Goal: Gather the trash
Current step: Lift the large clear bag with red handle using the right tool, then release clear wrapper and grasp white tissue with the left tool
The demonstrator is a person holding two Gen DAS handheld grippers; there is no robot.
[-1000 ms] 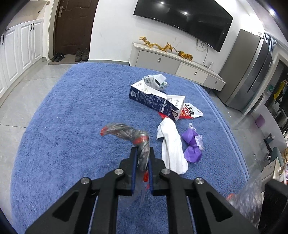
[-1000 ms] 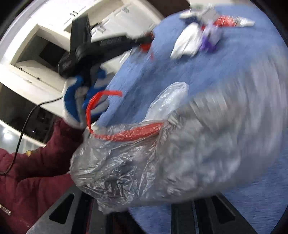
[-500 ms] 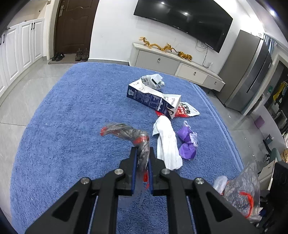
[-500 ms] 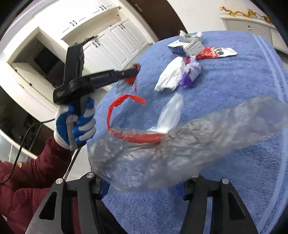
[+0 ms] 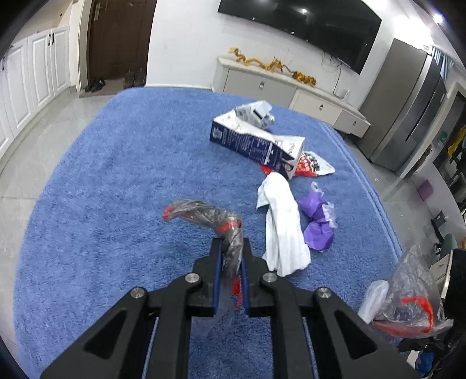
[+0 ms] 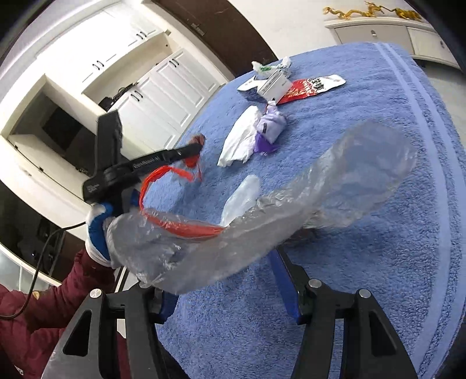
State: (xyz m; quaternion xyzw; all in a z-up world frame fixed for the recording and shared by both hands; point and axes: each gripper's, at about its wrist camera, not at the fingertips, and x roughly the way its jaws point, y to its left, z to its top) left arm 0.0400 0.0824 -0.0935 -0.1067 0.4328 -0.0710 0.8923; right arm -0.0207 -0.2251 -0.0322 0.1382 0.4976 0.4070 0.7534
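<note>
The bag (image 6: 291,210) hangs over the blue worktop (image 5: 116,180), one rim bunched in our left tool (image 5: 231,256), which pinches it. Our right tool (image 6: 224,280) has just spread wide, the film draped across it unpinched. We judge the mouth opened for the trash (image 5: 284,221) nearby.

A blue carpet (image 5: 116,180) covers pale floor tiles (image 5: 26,151). A dark television (image 5: 300,26) hangs on the white wall above a low cabinet (image 5: 262,87), near a brown door (image 5: 119,38), white cupboards (image 5: 35,78) and a grey refrigerator (image 5: 407,105).
</note>
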